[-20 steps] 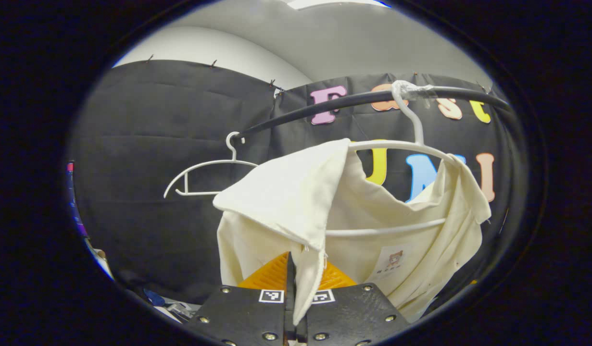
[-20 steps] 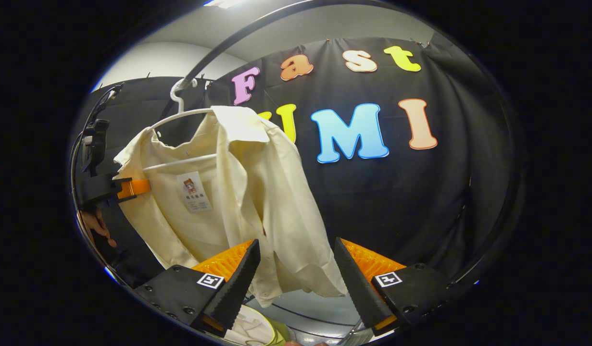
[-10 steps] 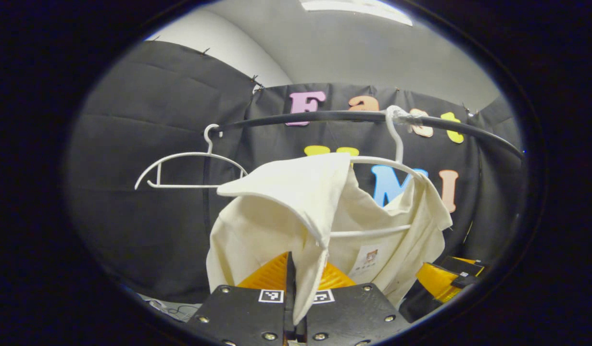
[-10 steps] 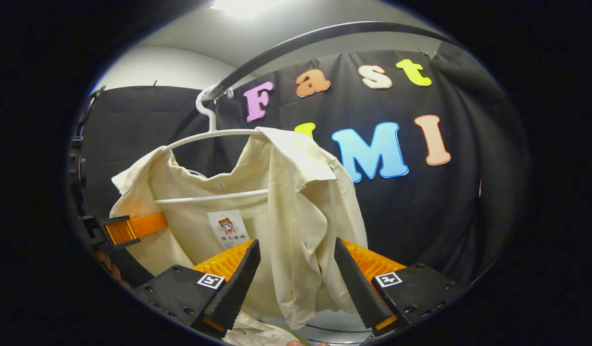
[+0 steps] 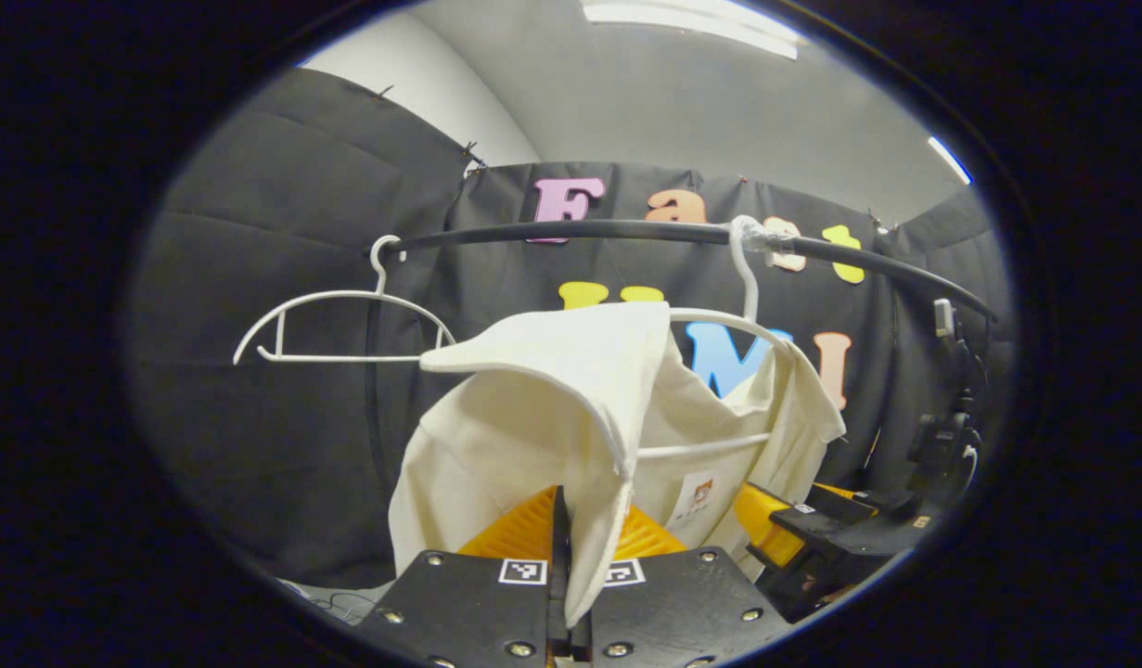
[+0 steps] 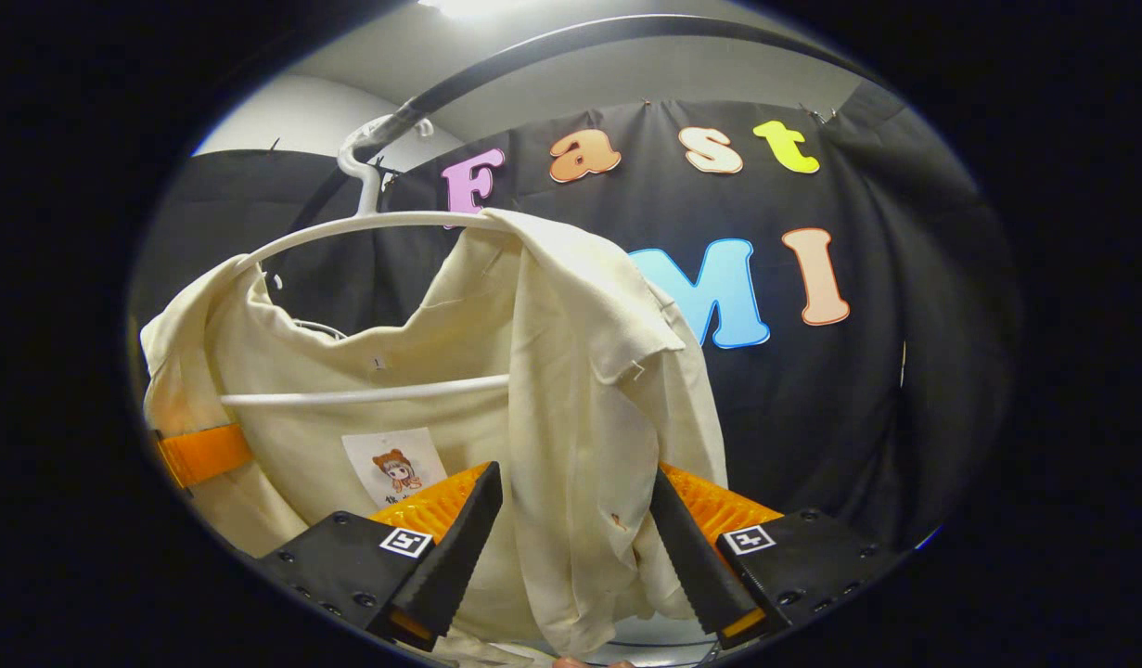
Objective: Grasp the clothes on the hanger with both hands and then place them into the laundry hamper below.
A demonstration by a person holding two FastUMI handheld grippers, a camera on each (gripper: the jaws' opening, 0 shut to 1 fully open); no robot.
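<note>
On the black rail (image 5: 626, 228) hangs a white hanger (image 5: 747, 320) carrying a cream shirt (image 5: 552, 408), with the hook wrapped in clear tape where it meets the rail. Toward the rail's left end in the left gripper view, a second, bare hanger (image 5: 334, 320) hangs just beside the shirt. The shirt's near shoulder has slid off its hanger and folds forward; the far shoulder sits on the hanger arm.

The left gripper (image 5: 571, 594) is clenched on a hanging fold of the shirt, its fingers pressed together with cloth pinched between them; the fingertips themselves are cut off at the bottom edge. In the right gripper view this gripper (image 6: 204, 453) pokes out from behind the shirt's left edge, mostly hidden by cloth.

The right gripper (image 6: 575, 557) is spread wide, with the shirt's front edge hanging down between its fingers; whether either finger touches the cloth is hard to tell. In the left gripper view it (image 5: 812, 538) sits at the shirt's lower right, partly behind the fabric.

A small label (image 6: 394, 467) inside the shirt is too small to make out.
</note>
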